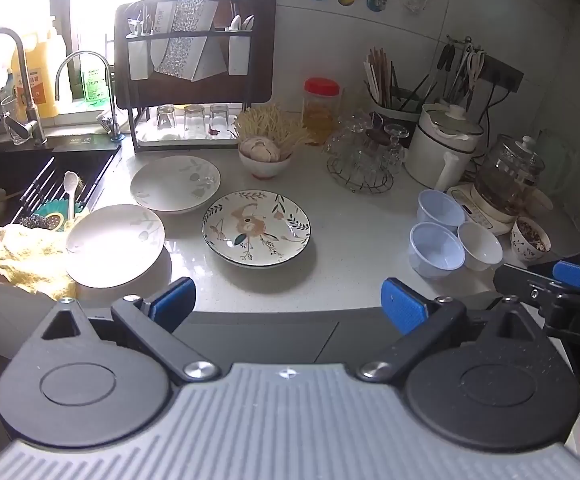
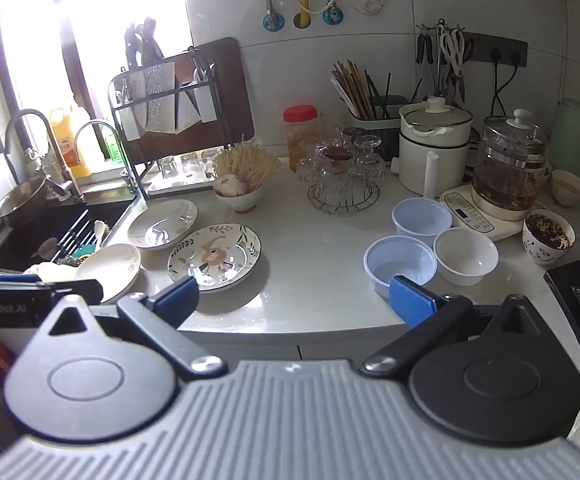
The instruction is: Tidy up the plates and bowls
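Observation:
Three plates lie on the white counter: a floral plate, a pale leaf-print plate behind it, and a plain white plate by the sink edge. To the right stand two translucent plastic bowls and a white bowl. My left gripper is open and empty, at the counter's front edge before the floral plate. My right gripper is open and empty, near the front plastic bowl.
A black sink with a yellow cloth is at left. A dish rack, a garlic bowl, a glass stand, a white pot, a glass kettle and a patterned cup line the back and right.

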A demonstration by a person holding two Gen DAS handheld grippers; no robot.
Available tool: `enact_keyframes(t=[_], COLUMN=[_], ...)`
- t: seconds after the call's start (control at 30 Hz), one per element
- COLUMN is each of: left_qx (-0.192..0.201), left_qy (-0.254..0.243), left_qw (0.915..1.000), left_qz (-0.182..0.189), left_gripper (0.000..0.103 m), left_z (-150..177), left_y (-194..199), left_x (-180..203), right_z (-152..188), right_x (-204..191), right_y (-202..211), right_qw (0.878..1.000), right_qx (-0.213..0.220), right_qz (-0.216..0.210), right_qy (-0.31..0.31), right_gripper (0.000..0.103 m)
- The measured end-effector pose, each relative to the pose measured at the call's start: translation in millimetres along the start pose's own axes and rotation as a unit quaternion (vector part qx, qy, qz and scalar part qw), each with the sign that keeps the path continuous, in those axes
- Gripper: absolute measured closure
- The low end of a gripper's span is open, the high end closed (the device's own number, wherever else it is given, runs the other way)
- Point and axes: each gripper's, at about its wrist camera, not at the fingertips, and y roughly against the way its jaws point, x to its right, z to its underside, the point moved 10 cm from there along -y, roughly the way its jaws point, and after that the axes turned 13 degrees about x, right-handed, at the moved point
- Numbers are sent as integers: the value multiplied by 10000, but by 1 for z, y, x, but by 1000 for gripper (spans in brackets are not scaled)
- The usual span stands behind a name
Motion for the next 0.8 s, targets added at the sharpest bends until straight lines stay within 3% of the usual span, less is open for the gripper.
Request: enact_keyframes(t=[0.8], left_qx=[-15], left_qy=[56], left_qw=[9999], left_qz=[-109], left_gripper=[2], left_z=[11], left_y=[1], left_x=[3], right_z=[4], right_x=[-4], right_y=[1], right_qw=[9999], right_qx=[67], right_qz=[-71], right_qy=[85], right_gripper=[0])
